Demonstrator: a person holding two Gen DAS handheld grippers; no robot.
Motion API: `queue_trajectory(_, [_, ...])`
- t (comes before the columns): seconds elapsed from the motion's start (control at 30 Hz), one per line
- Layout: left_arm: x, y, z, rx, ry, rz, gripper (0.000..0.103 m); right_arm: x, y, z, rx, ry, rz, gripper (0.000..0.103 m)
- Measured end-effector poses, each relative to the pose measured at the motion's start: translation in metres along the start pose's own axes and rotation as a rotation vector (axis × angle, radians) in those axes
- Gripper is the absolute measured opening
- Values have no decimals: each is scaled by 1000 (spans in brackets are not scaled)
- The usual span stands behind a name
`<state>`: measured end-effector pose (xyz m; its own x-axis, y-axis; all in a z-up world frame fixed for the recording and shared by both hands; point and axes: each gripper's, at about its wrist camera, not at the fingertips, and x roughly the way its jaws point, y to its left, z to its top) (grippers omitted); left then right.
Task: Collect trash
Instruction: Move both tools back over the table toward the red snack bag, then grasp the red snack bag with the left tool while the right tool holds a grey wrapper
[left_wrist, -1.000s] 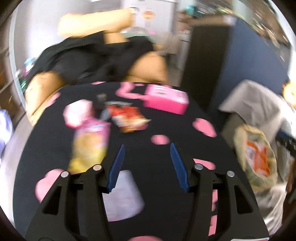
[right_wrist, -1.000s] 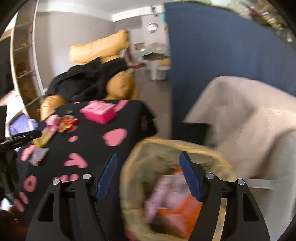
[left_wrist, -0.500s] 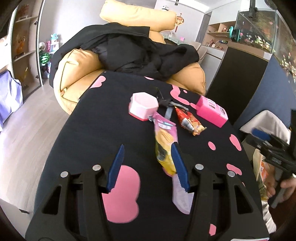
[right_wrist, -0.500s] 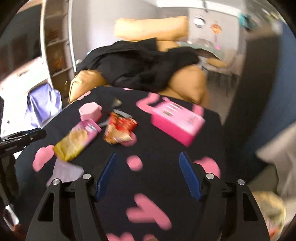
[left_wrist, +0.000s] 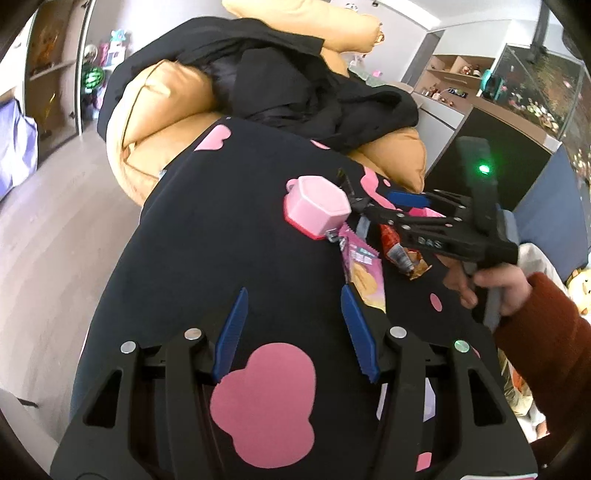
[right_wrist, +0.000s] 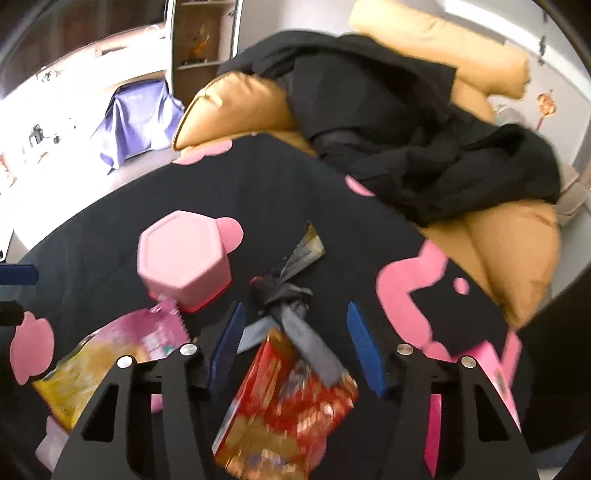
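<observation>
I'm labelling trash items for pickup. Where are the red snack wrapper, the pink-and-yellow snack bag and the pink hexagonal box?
red snack wrapper (right_wrist: 291, 402): right wrist view, middle of its face.
pink-and-yellow snack bag (right_wrist: 110, 354): right wrist view, bag's middle.
pink hexagonal box (right_wrist: 181, 251): right wrist view, top face.

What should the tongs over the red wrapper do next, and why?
Probably ease down and finish closing. The right tongs are closing with the red snack wrapper and the grey wrapper strips between their fingers, pads not yet pressing. It is trash on the black tablecloth.
</observation>
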<state>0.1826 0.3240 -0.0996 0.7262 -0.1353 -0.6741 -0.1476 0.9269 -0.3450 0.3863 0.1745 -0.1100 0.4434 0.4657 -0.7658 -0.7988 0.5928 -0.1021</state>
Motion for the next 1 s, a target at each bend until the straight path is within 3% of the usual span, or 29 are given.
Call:
queue_trajectory(0.07, [0,1,1,0,0,3,50,13,-3,4,-7,20,22,52])
queue_trajectory(0.13, [0,0,2,6,-2,6,50,22,-4,5,-7,42,65,35])
queue_trajectory(0.27, [5,-5,1,12,9,1,50,7,-3,5,16,-5,76,33])
queue_trajectory(0.53, [16,-41,2,65,20,-36,51,-81,-25,-2,137,-147,-35,33])
queue_trajectory(0.73, [28,-88,11,111,20,-79,51,-119,-41,-47,210,-148,-155,32])
queue_trajectory(1.0, [62,-131,21,131,51,-49,50,-147,-82,-132,466,-154,-210,33])
